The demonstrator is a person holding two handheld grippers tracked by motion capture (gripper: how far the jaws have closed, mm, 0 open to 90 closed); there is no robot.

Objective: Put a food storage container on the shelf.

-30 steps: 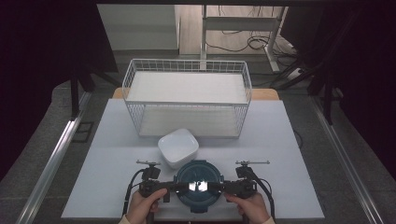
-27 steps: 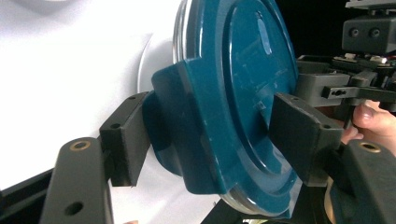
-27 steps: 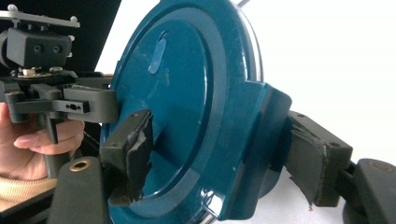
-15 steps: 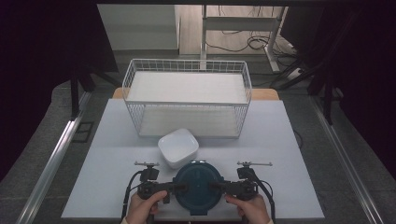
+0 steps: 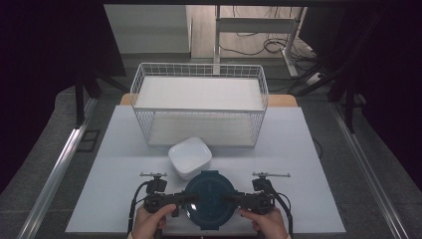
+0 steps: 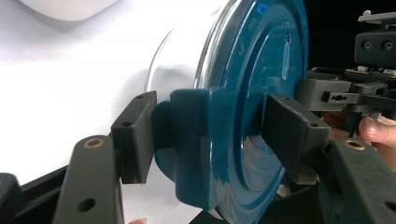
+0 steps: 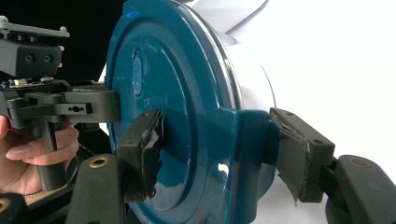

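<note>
- My left hand-held gripper (image 6: 205,140) had been closing its jaws; they straddled the left clip of the teal lid (image 6: 261,93), one pad touching the clip's underside, the other on the lid top.
- My right hand-held gripper (image 7: 215,154) had been closing too, jaws set across the right clip the same way, pads on it.
- High view: left hand-held gripper (image 5: 180,198) and right hand-held gripper (image 5: 230,198) faced each other from opposite sides of the lid (image 5: 210,198).
- The lid sat on a clear round container (image 6: 180,60), near the front edge of the white worktop (image 5: 109,179), between my hands.
- A white bowl (image 5: 189,157) sat just behind the container, almost touching.
- A white wire basket (image 5: 199,107) stood further back on the worktop.
</note>
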